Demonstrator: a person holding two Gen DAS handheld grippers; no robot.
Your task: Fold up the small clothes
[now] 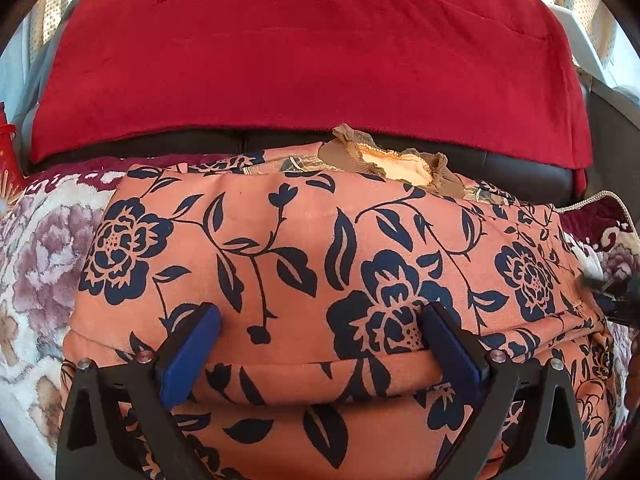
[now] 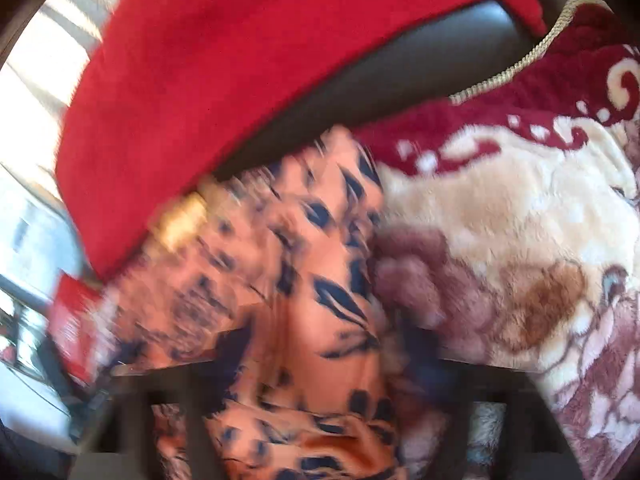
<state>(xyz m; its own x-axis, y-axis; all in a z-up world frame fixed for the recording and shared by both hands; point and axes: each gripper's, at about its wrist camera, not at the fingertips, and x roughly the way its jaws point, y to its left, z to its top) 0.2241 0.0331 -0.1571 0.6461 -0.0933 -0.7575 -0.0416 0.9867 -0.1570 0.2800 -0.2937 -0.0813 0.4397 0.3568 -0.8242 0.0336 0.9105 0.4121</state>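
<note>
An orange garment point(image 1: 320, 248) with a navy flower print lies folded on a plush floral blanket point(image 1: 44, 264). A tan frilled neckline point(image 1: 384, 156) shows at its far edge. My left gripper point(image 1: 320, 328) is open, its blue pads point(image 1: 192, 344) set wide apart with their tips down on the cloth near a front fold. The right gripper point(image 1: 612, 296) shows as a dark blur at the garment's right edge. In the right wrist view the garment point(image 2: 320, 272) is smeared by motion and bunched between the dark fingers of the right gripper point(image 2: 328, 348). Whether they press on it is unclear.
A red cloth point(image 1: 312, 48) hangs over the back of a dark leather sofa point(image 1: 224, 142) just behind the garment. The blanket point(image 2: 520, 208) has a maroon border with cord trim point(image 2: 516, 68) at the right. A red object point(image 1: 6, 148) stands at the far left.
</note>
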